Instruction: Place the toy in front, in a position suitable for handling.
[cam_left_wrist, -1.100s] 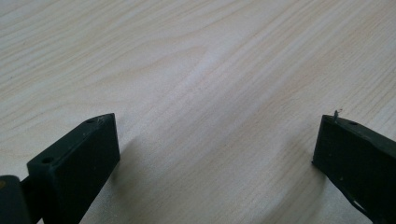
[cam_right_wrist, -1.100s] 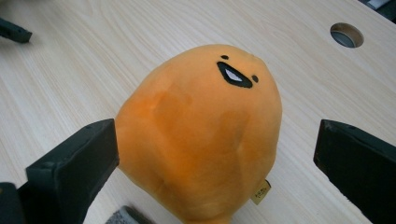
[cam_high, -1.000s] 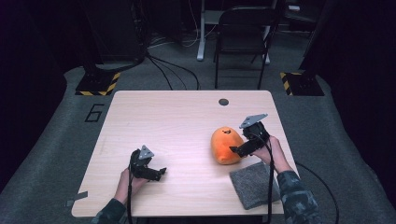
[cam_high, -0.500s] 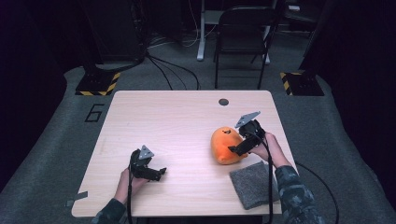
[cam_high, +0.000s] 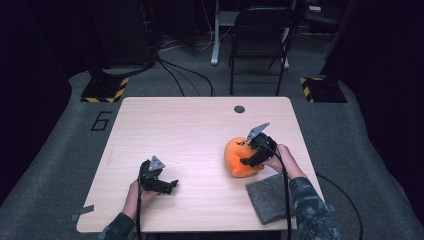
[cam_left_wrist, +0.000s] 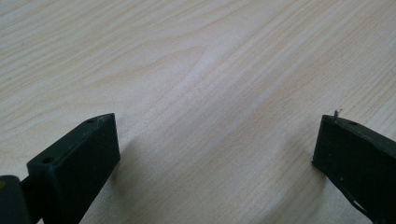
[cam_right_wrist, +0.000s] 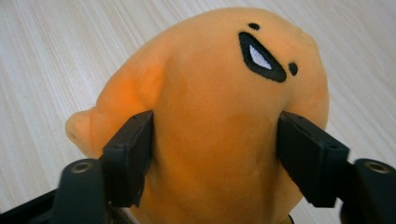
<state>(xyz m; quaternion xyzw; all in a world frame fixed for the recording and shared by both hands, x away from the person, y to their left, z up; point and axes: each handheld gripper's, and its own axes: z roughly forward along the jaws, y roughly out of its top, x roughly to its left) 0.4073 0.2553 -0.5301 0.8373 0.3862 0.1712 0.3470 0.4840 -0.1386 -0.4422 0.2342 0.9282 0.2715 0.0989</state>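
The orange plush toy sits on the bench right of centre in the high view, just above the grey cloth. My right tool has just been closing, and its jaws now press into the toy's sides, so I judge the grasp step is in hand; next comes a firm squeeze and straight lift. My left tool rests wide open and empty at lower left.

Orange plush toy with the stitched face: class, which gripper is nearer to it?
Right. The right gripper clamps the orange plush toy; the left gripper hovers apart over bare table.
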